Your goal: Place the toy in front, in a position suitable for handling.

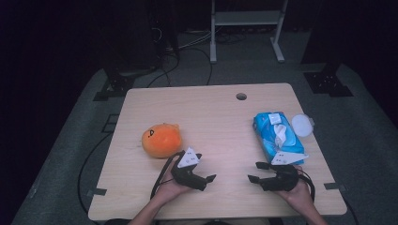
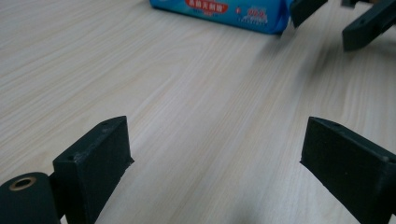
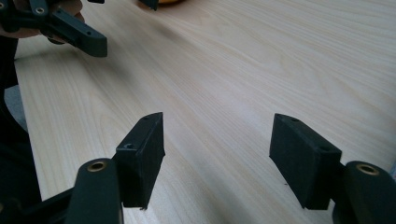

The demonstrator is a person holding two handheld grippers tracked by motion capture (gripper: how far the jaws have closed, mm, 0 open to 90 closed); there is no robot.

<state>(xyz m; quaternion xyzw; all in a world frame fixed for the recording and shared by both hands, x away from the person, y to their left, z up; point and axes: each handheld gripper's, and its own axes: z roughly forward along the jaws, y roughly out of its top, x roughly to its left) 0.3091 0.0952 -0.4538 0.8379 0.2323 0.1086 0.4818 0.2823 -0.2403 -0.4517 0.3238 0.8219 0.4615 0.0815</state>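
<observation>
On the wooden table (image 1: pixel 216 122) an orange plush toy (image 1: pixel 162 139) lies at the left and a blue pack of wet wipes (image 1: pixel 277 136) at the right, a white tissue poking from its top. My left gripper (image 1: pixel 205 167) rests low near the front edge, just right of the toy, and is open with nothing between its jaws (image 2: pixel 217 140). My right gripper (image 1: pixel 254 172) faces it from below the pack and is also open and empty (image 3: pixel 217 133). The two grippers point at each other across bare wood. The left gripper view catches the pack's edge (image 2: pixel 224 9).
A round white lid (image 1: pixel 302 125) lies beside the pack at the right edge. A small cable hole (image 1: pixel 241 96) sits near the table's far edge. Dark floor, cables and stand legs lie beyond the table.
</observation>
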